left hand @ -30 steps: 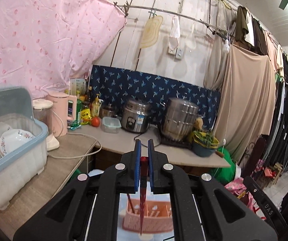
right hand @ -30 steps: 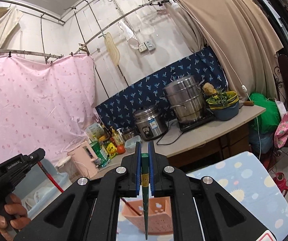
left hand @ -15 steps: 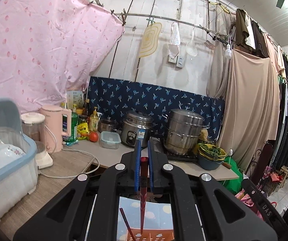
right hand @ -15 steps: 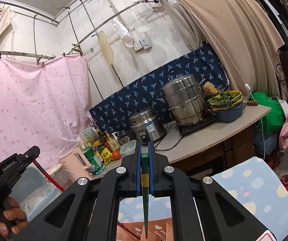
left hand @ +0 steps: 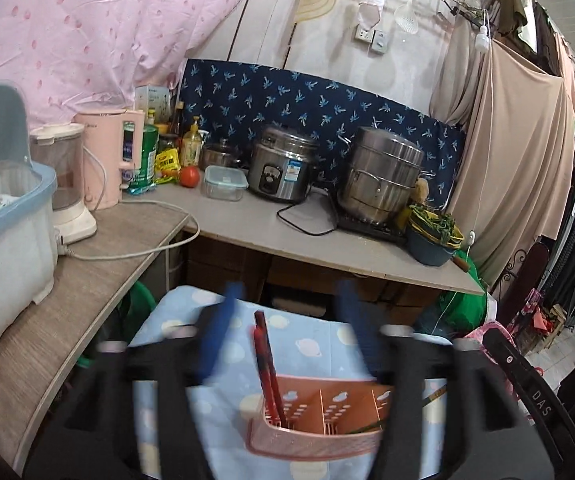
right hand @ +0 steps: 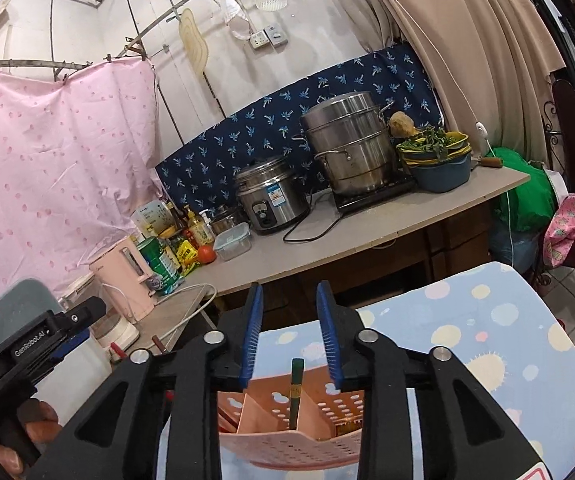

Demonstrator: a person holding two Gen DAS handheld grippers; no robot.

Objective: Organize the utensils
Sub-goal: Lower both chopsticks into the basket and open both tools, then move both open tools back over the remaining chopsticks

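A pink perforated utensil holder with several compartments stands on a blue spotted cloth. Two red chopsticks stand in its left compartment. A green chopstick stands upright in a compartment of the holder in the right wrist view; in the left wrist view a green chopstick leans in the right side. My left gripper is open, blurred, just above the holder. My right gripper is open, straddling the green chopstick's top.
A grey counter behind holds a rice cooker, a steel steamer pot, a bowl of greens and a pink kettle. A dish bin sits left. Clothes hang at right.
Both grippers have opened and let go of their chopsticks. The red chopstick and the green one now stand in the holder. Both views have tilted down toward the holder.
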